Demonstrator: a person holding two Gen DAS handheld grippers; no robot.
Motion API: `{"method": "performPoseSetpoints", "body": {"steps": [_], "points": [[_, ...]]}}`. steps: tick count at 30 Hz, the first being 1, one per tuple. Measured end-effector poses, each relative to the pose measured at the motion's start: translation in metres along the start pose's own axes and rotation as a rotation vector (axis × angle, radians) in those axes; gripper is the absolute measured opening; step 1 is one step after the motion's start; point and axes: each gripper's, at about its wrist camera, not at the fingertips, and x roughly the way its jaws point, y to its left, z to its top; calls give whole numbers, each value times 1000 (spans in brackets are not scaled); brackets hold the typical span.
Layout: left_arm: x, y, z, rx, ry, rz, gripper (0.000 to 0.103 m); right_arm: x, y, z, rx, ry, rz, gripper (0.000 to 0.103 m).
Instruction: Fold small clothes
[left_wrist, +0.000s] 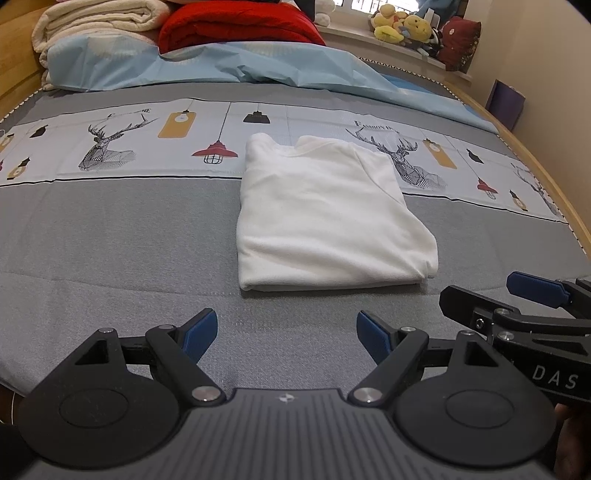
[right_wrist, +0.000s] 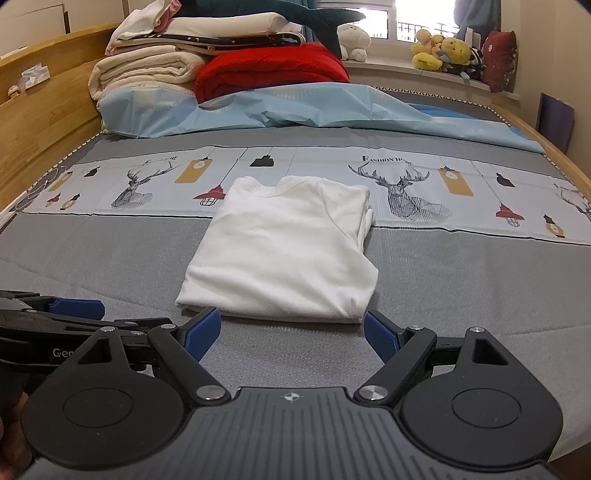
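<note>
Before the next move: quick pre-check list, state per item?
1. Left gripper open, holding nothing: ok.
2. Right gripper open, holding nothing: ok.
3. Shirt folded into a compact block: ok.
4. Shirt lies flat on the bed, touching neither gripper: ok.
5. Right-side edges flush: not ok, a layer sticks out on the right in the right wrist view.
6. Another garment waiting to be folded: cannot tell; only stacked bedding shows at the headboard.
</note>
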Motion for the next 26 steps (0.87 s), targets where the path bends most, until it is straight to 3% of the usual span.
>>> {"method": "performPoseSetpoints", "body": {"steps": [26], "points": [[0,-1,0,1,0,1,86,1,-2,0,23,19,7,86]]}}
